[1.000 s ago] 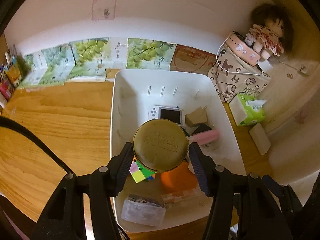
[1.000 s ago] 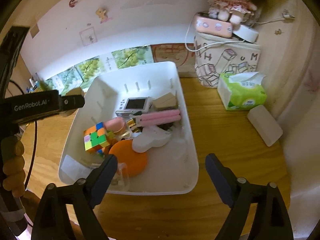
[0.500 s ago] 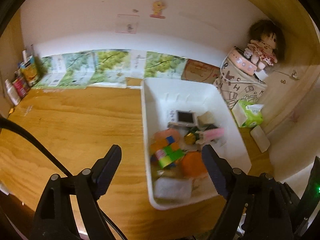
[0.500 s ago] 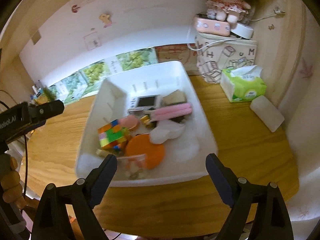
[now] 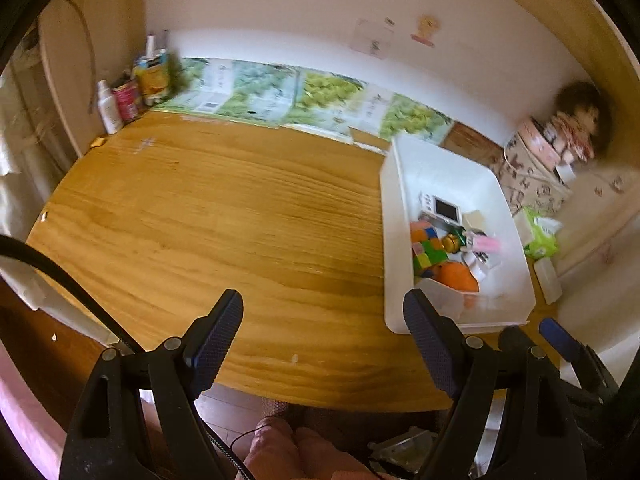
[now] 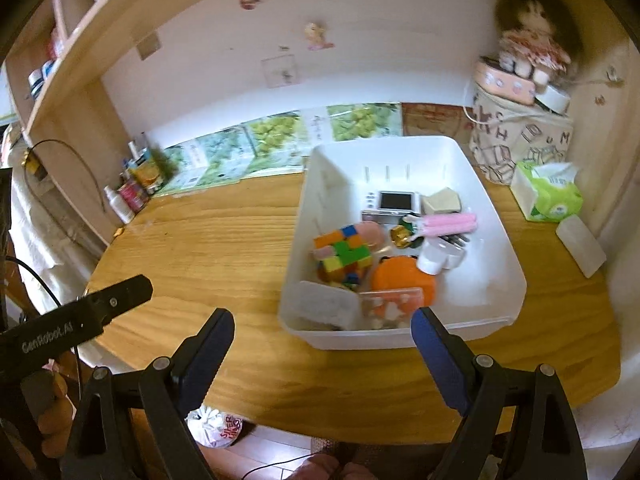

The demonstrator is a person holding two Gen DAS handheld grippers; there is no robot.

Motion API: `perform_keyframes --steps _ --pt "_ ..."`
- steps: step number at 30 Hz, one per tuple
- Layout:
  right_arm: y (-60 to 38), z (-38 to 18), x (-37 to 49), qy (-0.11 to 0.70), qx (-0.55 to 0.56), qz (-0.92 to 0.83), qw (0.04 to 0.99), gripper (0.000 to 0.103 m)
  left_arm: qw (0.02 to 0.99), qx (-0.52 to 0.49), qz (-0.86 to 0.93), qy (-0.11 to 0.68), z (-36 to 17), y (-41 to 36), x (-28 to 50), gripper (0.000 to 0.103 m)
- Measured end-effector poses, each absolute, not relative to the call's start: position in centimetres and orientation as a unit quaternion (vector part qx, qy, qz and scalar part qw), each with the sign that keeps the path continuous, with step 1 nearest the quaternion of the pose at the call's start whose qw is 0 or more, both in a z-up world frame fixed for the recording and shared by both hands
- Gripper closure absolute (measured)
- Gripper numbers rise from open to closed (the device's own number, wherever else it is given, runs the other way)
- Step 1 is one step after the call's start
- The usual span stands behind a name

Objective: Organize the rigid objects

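The left gripper (image 5: 324, 322) is seen spread wide with nothing between its jaws, and bare wooden table (image 5: 224, 216) shows through the gap. The right gripper (image 6: 322, 340) is likewise held wide and empty, its right finger overlapping the near wall of the white bin (image 6: 516, 280) in the picture without any contact that can be made out. Both are pitched steeply downward and held above the near edge of the table, the left one out over open wood to the left of the bin, the right one just before the bin's near wall.

The task's things are all found inside the bin: a colour cube (image 6: 344, 252), an orange disc (image 6: 400, 280), a small camera (image 6: 394, 204), a pink handle (image 6: 450, 222), a tan block (image 6: 442, 200), a gold tin (image 6: 402, 236) and a clear box (image 6: 326, 304). Nothing loose is seen left on the table, so the sorting is judged to be at or near its end.

If this is the closing retreat, the jaws are best kept apart and the grippers drawn clear of the bin's rim, so that the bin is not nudged. Should anything remain outside the views, it would have to be looked for before any reach is made
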State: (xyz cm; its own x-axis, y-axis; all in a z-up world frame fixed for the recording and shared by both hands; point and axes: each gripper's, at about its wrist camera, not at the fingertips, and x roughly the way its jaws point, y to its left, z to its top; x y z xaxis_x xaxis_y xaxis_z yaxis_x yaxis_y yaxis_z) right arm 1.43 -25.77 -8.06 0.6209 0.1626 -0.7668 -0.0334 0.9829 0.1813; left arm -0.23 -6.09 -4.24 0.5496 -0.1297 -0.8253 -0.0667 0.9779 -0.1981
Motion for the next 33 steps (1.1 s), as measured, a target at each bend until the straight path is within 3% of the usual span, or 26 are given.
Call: perform_keyframes --steps 12,19,24,29,31,33 --pt "-24.3 -4.3 -1.3 0.417 0.086 0.068 0.902 0.012 0.878 -0.098 -0.044 0.466 -2.2 -6.7 -1.2 0.018" --pt "-23.8 -5.4 -1.0 0.433 0.081 0.063 0.895 0.012 0.897 -0.067 -0.042 0.435 -1.4 -7.6 -1.5 0.018" --pt "-24.5 -6.1 -0.4 0.435 0.091 0.043 0.895 0.012 0.908 -0.031 -0.035 0.416 -1.5 -8.3 -1.7 0.004" --pt "-24.8 -6.5 -0.1 0.438 0.086 0.033 0.894 0.012 0.915 -0.048 -0.030 0.400 -1.0 -7.7 -1.2 0.001" --pt "-24.9 -6.2 0.1 0.433 0.081 0.029 0.897 0.000 0.915 -0.048 -0.031 0.400 -1.0 -7.9 -1.0 0.001" --pt "-24.8 -5.9 0.1 0.426 0.074 0.028 0.901 0.000 0.914 -0.041 -0.036 0.402 -1.0 -8.3 -0.8 0.001"
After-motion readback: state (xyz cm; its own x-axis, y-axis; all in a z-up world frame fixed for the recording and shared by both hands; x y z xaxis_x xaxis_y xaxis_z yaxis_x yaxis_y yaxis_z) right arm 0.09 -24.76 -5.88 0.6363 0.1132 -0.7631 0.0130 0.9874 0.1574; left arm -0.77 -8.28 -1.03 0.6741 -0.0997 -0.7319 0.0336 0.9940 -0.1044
